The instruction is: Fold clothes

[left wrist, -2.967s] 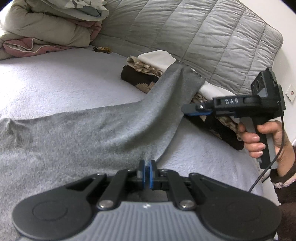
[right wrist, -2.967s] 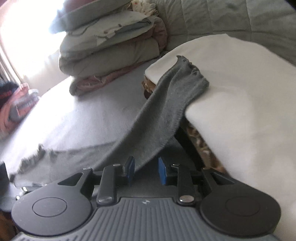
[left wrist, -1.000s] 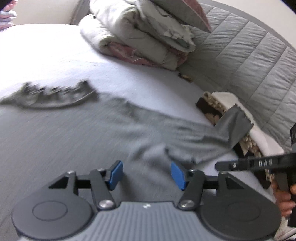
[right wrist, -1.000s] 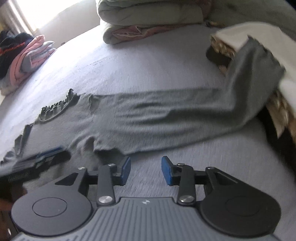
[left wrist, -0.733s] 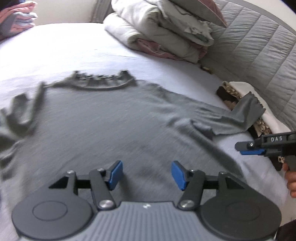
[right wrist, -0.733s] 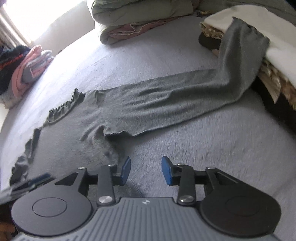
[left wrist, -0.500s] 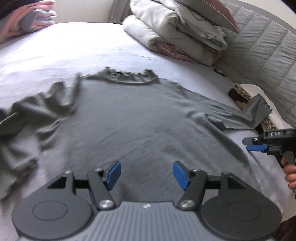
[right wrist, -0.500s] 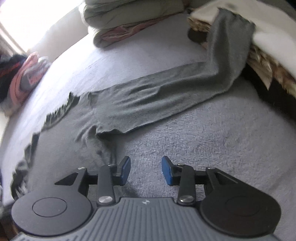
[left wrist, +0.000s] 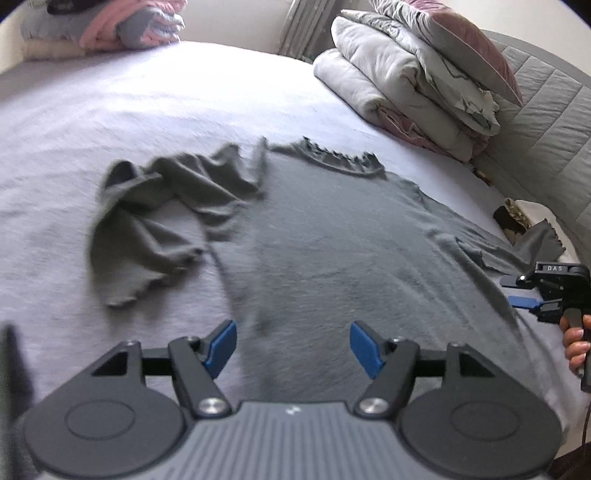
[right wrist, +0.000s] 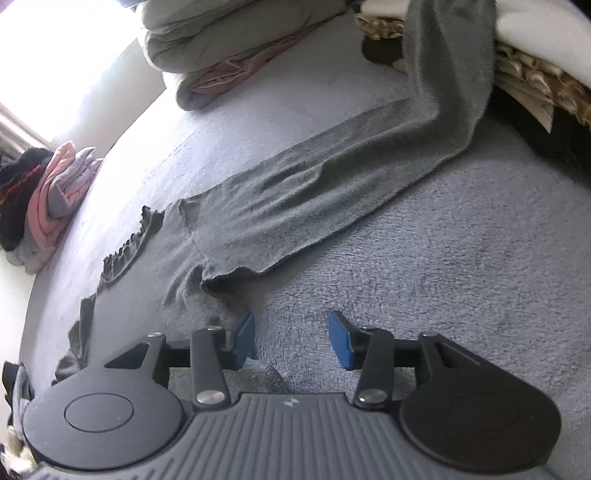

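Three seconds ago the left hand-held gripper [left wrist: 291,345] was pinched on the grey sweater [left wrist: 332,236]; now its blue pads stand wide apart over the hem, gripping nothing, and the right hand-held gripper [right wrist: 291,338] likewise hovers spread and empty just beside the sweater's armpit. The soft knit sweater lies front-up across the middle of the fuzzy bed [left wrist: 147,103], one sleeve crumpled, the other stretched toward the headboard side and draped up onto a cream folded pile [right wrist: 535,33]. Farther off, rolled quilts [left wrist: 406,81] sit at the bed's far edge.
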Demonstrator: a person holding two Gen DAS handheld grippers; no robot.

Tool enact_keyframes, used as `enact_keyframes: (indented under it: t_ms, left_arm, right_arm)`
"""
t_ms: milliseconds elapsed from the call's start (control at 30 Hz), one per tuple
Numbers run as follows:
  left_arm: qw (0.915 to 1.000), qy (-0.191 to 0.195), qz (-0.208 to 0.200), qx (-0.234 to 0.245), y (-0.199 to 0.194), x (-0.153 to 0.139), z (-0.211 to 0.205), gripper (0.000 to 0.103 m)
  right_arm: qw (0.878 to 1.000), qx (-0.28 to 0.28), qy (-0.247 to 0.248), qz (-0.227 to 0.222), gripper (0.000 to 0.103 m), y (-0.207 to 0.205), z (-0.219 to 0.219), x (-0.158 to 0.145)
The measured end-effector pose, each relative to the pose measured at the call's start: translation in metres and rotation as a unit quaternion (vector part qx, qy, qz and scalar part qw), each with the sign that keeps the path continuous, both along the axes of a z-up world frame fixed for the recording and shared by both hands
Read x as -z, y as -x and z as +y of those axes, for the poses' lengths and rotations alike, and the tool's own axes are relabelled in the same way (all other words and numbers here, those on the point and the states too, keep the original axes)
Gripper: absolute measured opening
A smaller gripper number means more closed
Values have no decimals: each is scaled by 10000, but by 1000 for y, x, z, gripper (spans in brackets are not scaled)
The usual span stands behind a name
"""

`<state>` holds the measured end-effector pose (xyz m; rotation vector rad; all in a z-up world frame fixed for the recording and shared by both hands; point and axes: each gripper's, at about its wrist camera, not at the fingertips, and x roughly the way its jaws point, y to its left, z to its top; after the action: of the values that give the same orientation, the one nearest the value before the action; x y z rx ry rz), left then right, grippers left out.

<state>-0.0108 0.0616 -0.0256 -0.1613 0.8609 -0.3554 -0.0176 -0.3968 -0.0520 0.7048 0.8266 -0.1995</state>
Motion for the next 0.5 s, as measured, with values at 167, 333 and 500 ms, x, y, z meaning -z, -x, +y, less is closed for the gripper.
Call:
enact_keyframes:
  t_ms: [167,333,500]
  left_arm:
    - [9995,117,232,-156,10,4,26,71]
    - [9980,423,392,-272,10,10,38,68]
    - [9950,776,584,-250,8,15,40,61]
  right_arm:
    - [9993,-331,109,-139,47,4,0,2]
    - [9980,-459,-357,-249,47,2,-5,6]
    - [9951,-465,-819,-296,47,-4,-4,9]
